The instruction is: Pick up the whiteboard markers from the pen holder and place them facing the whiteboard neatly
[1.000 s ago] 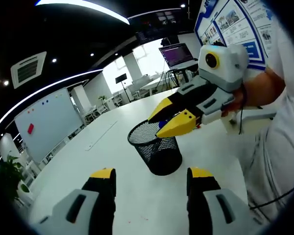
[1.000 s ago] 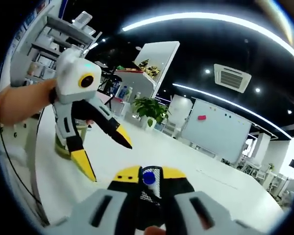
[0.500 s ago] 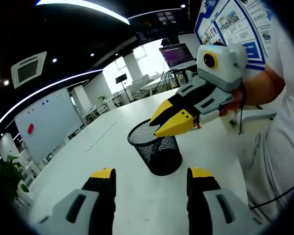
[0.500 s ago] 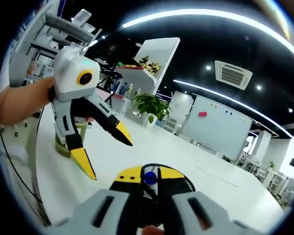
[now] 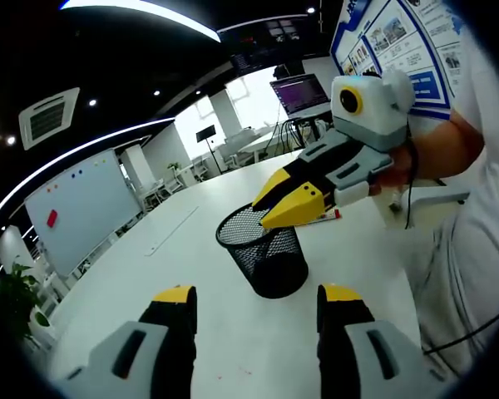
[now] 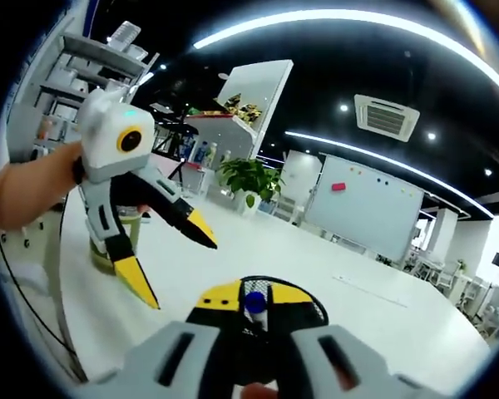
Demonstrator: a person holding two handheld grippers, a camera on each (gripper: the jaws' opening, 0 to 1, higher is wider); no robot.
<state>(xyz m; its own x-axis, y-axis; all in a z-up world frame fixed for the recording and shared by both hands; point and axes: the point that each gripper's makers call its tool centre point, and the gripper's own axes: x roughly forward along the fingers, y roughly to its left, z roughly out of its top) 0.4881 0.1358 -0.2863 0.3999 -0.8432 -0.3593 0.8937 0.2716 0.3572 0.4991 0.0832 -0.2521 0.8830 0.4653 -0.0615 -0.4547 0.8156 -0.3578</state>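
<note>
A black mesh pen holder [image 5: 266, 253] stands on the white table [image 5: 191, 274]. My right gripper [image 5: 260, 214] hangs over its rim in the left gripper view, jaws close together. In the right gripper view my right gripper [image 6: 255, 298] is shut on a blue-capped marker [image 6: 253, 304], with the pen holder's rim [image 6: 309, 306] just behind it. Low in its own view, my left gripper [image 5: 256, 307] is open with nothing between its jaws, short of the holder. From the right gripper view, the left gripper [image 6: 170, 259] also stands open. The whiteboard [image 5: 83, 208] [image 6: 366, 208] stands far across the room.
A person's forearm [image 5: 449, 150] holds the right gripper. A green cup-like object [image 6: 108, 253] sits on the table below the left gripper. A potted plant [image 6: 249, 179] and shelves [image 6: 108, 58] stand beyond the table. A monitor [image 5: 299, 91] is at the far end.
The right gripper, with the blue-capped marker in it, has shifted slightly left over the pen holder and tilted a little. The left gripper has stayed still and open.
</note>
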